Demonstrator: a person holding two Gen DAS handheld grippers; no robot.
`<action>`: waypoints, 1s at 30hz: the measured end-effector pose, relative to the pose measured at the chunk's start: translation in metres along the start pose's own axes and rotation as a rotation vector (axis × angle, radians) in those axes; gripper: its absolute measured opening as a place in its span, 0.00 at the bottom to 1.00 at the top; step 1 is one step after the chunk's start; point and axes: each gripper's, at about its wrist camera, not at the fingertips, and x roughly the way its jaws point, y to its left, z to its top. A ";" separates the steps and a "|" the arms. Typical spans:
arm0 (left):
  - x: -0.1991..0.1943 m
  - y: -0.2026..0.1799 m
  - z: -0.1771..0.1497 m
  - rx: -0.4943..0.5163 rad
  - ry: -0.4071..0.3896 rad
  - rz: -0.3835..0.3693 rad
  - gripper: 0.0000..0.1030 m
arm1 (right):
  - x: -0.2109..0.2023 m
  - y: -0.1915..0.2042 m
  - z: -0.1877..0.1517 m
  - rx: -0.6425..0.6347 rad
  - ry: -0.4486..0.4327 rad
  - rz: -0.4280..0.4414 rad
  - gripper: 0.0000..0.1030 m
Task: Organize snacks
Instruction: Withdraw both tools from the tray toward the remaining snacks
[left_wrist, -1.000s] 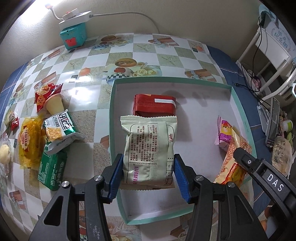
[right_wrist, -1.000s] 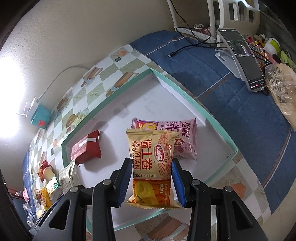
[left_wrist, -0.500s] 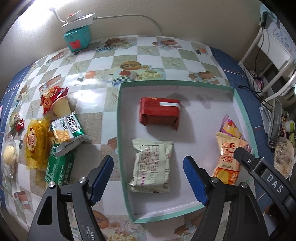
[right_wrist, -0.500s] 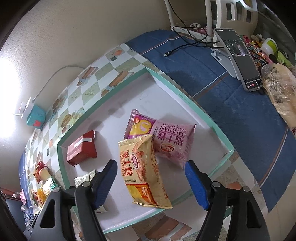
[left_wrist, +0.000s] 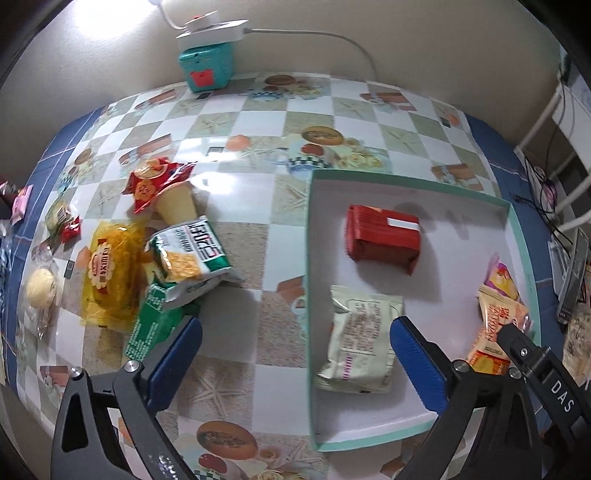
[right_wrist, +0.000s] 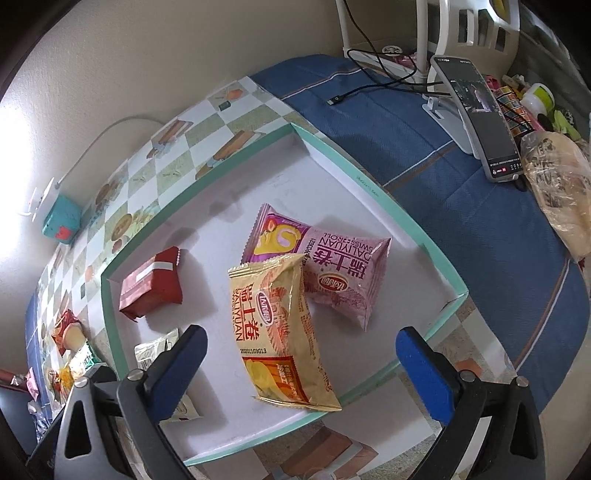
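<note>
Four snack packs lie in the tray (left_wrist: 515, 236): a red pack (left_wrist: 384, 240), a cream pack (left_wrist: 360, 339), a pink roll (right_wrist: 332, 266) and an orange roll (right_wrist: 280, 332) leaning on it. Both grippers hover over them, left gripper (left_wrist: 295, 360) and right gripper (right_wrist: 301, 363), fingers opening, grasping nothing. More snacks (left_wrist: 147, 243) sit on the table (left_wrist: 258, 184) left of the tray.

your grippers' pads (left_wrist: 176, 363) are blue. before you, a teal-rimmed white box (left_wrist: 514, 236) holds red (left_wrist: 384, 238), cream (left_wrist: 360, 339), orange (right_wrist: 280, 328) and pink packets (right_wrist: 332, 266), on a checkered, food-printed tablecloth (left_wrist: 258, 125).
</note>
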 end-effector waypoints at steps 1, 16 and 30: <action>0.000 0.002 0.001 -0.007 -0.001 0.002 0.99 | 0.000 0.001 0.000 -0.004 -0.001 -0.002 1.00; 0.000 0.053 0.003 -0.128 0.058 0.061 0.99 | -0.021 0.026 -0.009 -0.087 -0.038 0.000 1.00; -0.030 0.155 0.001 -0.385 -0.002 0.112 0.99 | -0.052 0.101 -0.036 -0.286 -0.155 0.215 1.00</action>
